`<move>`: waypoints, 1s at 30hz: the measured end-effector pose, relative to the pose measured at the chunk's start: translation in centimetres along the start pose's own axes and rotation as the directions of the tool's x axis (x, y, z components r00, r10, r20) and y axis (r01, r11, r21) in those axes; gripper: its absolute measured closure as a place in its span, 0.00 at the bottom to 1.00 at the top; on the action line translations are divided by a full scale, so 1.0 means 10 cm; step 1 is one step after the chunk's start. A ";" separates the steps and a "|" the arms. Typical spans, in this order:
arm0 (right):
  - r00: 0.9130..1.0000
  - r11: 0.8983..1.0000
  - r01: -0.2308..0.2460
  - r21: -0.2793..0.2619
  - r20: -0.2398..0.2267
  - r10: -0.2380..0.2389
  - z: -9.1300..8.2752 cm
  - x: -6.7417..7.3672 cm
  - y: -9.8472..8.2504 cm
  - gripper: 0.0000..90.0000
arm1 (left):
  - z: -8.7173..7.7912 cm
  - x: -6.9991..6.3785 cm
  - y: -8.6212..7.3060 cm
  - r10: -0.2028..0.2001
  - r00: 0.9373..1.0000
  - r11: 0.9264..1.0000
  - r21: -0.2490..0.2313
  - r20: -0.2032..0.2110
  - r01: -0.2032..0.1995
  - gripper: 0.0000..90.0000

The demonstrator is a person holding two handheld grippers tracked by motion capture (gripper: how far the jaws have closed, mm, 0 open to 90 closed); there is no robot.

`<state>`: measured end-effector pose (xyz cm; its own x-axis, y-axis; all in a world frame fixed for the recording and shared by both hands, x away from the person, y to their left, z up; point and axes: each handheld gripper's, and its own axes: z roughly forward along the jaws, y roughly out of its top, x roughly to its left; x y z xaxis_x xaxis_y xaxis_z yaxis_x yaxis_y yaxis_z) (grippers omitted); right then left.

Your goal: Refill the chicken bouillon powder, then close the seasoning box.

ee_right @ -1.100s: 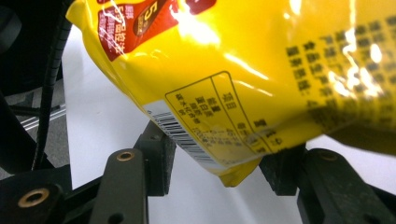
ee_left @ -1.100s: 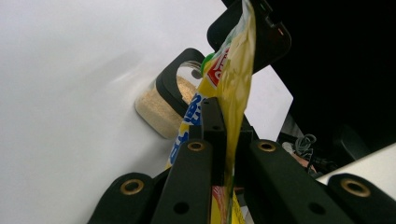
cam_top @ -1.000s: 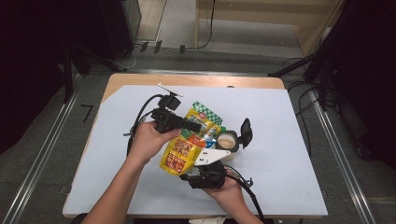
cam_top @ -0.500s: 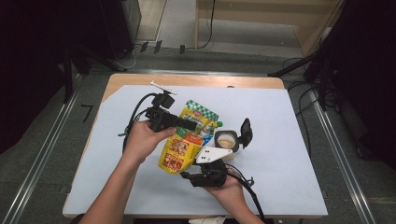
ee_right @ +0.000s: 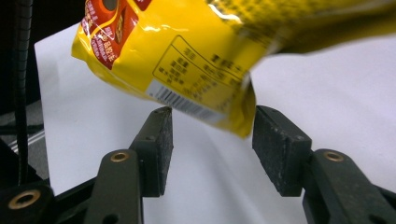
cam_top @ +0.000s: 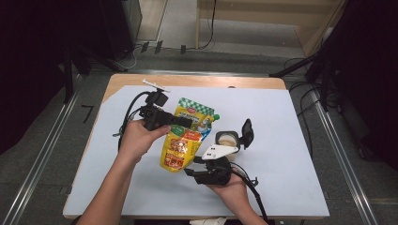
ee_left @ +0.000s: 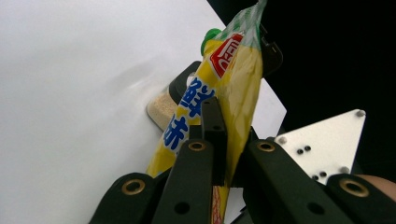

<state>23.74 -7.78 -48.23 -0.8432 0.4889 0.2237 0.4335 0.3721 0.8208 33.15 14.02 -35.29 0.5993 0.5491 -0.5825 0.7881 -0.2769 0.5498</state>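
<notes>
While the yellow pouch hangs lifted over the middle of the desk, we see our left hand-held gripper pinching it across its upper part, jaws pressed onto the film from both sides. The pouch has a green-and-white checked top and a green cap, and its lower end points toward the desk's near edge. Our right hand-held gripper sits just below that lower end, jaws spread, gripping nothing.

Just beside the pouch toward the right edge stands a small round container with its black lid flipped up. Wide bare white surface lies along the right edge, the near edge and the left edge; the far corners are bare too.

From the left gripper view we see the pouch edge-on between the closed jaws, with the container's pale contents behind it. From the right gripper view we see the pouch's back panel with barcode and printed text, its bottom corner hanging between the two open pads, touching neither.
</notes>
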 end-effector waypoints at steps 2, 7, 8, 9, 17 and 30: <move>1.000 1.000 -0.013 -0.004 0.003 0.013 -0.01 -0.03 0.00 0.54 | -0.03 0.01 0.00 -0.003 1.000 1.000 -0.005 -0.005 0.003 1.00; 0.999 0.999 -0.031 -0.019 0.011 0.031 -0.05 -0.07 0.01 0.53 | -0.09 0.08 -0.01 -0.014 1.000 1.000 -0.023 -0.023 0.014 1.00; 0.999 0.999 -0.032 -0.020 0.011 0.033 -0.06 -0.07 0.01 0.53 | -0.10 0.09 -0.01 -0.015 1.000 0.999 -0.028 -0.023 0.015 1.00; 0.999 0.999 -0.041 -0.020 0.013 0.041 -0.06 -0.07 0.01 0.53 | -0.11 0.11 -0.01 -0.020 0.999 0.999 -0.031 -0.026 0.020 1.00; 0.998 0.998 -0.056 0.001 -0.001 0.056 -0.06 -0.10 0.00 0.51 | -0.19 0.23 0.00 -0.039 0.996 0.998 -0.062 -0.083 0.033 1.00; 0.998 0.998 -0.064 0.021 -0.006 0.064 -0.05 -0.12 -0.02 0.50 | -0.26 0.52 0.07 -0.087 0.989 0.990 -0.125 -0.122 0.072 1.00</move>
<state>24.48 -8.80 -48.39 -0.8152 0.5075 0.2790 0.4933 0.3561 0.7936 36.46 18.74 -36.44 0.5066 0.6636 -0.5505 0.8055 -0.1364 0.5768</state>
